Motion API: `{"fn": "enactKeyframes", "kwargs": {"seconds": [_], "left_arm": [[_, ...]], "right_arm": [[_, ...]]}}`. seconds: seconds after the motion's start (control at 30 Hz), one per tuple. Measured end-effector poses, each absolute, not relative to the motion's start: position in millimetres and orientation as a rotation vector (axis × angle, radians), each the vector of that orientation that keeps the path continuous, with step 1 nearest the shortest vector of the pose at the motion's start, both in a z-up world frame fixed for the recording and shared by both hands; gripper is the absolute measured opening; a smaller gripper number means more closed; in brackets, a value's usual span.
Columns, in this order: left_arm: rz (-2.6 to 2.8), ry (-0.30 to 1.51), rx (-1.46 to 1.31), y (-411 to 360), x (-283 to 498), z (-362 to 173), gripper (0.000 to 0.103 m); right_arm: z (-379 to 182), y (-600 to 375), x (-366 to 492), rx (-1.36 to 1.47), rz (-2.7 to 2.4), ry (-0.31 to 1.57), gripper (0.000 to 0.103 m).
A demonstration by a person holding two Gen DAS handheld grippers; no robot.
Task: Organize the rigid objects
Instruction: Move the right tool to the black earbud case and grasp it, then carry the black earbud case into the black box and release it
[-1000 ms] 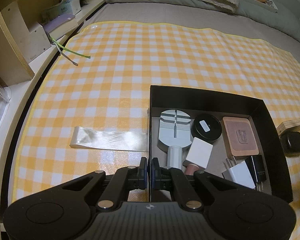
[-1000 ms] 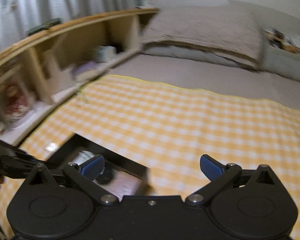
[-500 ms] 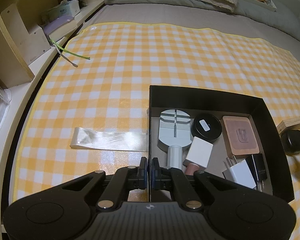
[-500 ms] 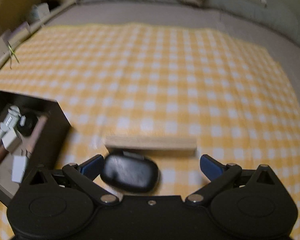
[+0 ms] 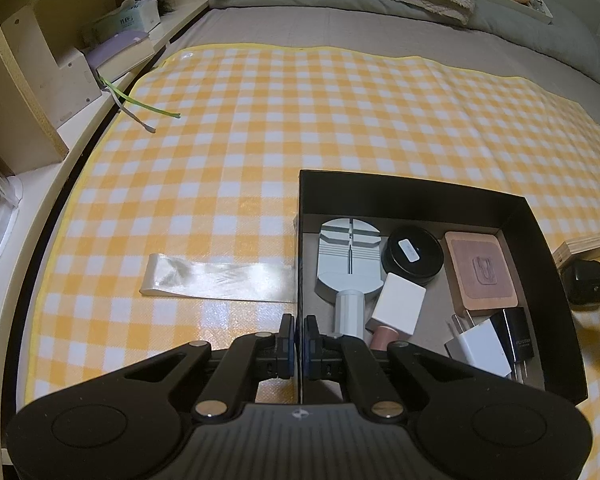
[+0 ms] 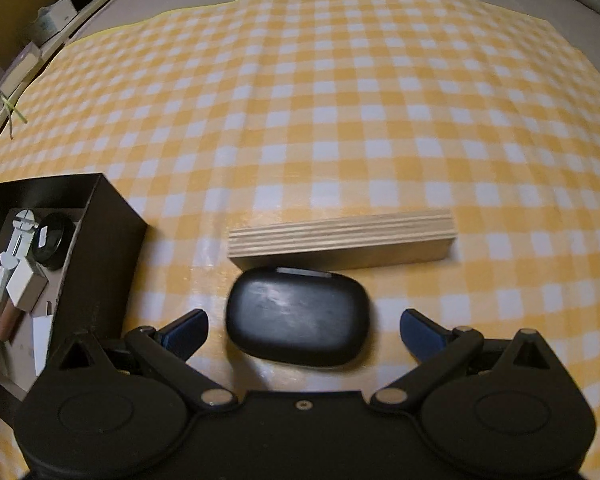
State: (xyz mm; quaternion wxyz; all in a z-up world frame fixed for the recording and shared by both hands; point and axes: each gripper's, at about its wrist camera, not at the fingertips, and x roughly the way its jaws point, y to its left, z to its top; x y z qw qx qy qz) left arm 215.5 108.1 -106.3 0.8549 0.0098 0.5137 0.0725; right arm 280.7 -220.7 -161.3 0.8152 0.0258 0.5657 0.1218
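My right hand-held gripper (image 6: 303, 330) spread wide around the black case (image 6: 298, 317) (no contact), wooden block (image 6: 342, 239) at twelve o'clock, my left hand-held gripper (image 5: 299, 334) clenched on the black box (image 5: 420, 196) wall.

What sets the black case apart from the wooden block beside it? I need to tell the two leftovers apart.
The black case is dark, glossy and rounded; the wooden block is pale, layered and square-edged. The case is short and pebble-like, the block long and narrow. The case sits between the open fingers of the right claw; the block lies beyond them. Both rest on the checked cloth, outside the black box.
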Motion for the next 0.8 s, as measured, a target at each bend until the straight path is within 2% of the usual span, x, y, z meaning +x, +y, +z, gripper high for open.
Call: {"fn": "enactKeyframes", "kwargs": {"seconds": [0.33, 0.4, 0.6, 0.8], "left_arm": [[0.154, 1.080, 0.021, 108.3, 216.1, -106.4, 0.004], [0.153, 1.080, 0.020, 109.0, 216.3, -106.7, 0.004], [0.156, 1.081, 0.023, 107.7, 216.0, -106.7, 0.005], [0.155, 1.081, 0.021, 107.1, 216.1, -106.8, 0.004]], "right_arm": [[-168.6, -171.6, 294.5, -0.004, 0.246, 1.247, 0.101], [-172.7, -163.4, 298.0, -0.034, 0.204, 1.249, 0.081], [-167.4, -174.1, 300.6, -0.047, 0.194, 1.252, 0.081], [-123.6, -186.8, 299.5, 0.050, 0.264, 1.161, 0.081]]}}
